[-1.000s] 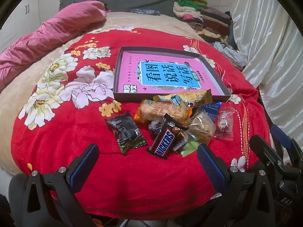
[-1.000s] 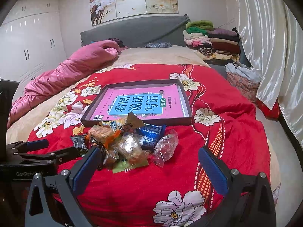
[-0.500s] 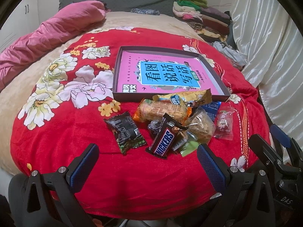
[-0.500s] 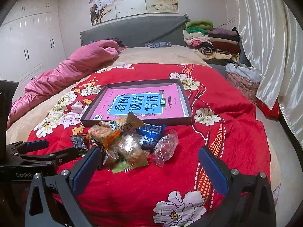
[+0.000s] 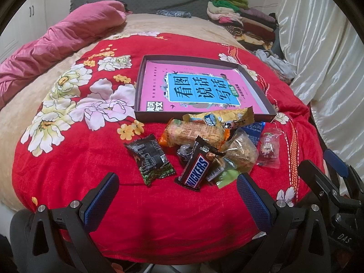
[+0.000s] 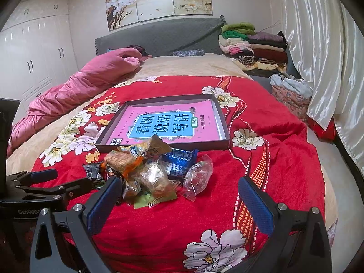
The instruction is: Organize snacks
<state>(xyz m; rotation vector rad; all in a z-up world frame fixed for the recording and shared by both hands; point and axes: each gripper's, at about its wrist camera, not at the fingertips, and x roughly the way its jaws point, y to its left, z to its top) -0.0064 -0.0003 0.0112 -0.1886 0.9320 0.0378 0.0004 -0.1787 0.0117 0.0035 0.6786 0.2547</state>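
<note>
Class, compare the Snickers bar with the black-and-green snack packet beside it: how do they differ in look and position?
The Snickers bar is a long brown wrapper with bold white lettering; the black-and-green packet is squarer, with small print. The Snickers bar leans on the snack heap, overlapping other wrappers; the packet lies flat, apart, to the heap's left. Both are sealed and rest on the red blanket.

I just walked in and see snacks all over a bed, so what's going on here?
A person holds two hand grippers over a bed, about to sort snacks. The left gripper and right gripper are both open and hold nothing. A pile of wrapped snacks, including a Snickers bar, lies on the red floral blanket in front of a shallow box. Nothing is in the box yet besides a pink book.
</note>
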